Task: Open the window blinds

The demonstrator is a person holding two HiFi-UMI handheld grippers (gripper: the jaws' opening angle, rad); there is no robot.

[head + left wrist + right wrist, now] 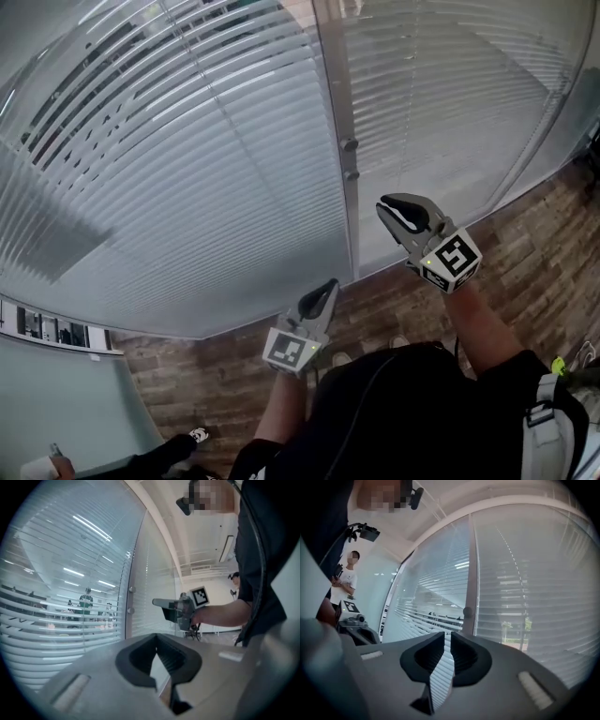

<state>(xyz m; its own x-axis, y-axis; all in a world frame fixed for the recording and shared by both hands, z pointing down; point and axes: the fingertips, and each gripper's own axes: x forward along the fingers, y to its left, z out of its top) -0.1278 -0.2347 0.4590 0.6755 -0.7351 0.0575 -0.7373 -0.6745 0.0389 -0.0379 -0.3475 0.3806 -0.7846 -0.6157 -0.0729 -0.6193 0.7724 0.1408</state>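
You have no words, numbers or brand names to read anywhere in these views. The only printed signs are black-and-white square markers on the left marker cube of your left hand-held gripper and the right marker cube of your right hand-held gripper. They show patterns, not letters.

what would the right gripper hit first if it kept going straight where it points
Likely the white horizontal-slat window blinds, just left of the grey vertical frame post; nothing nearer shows in that line, though depth is unclear.
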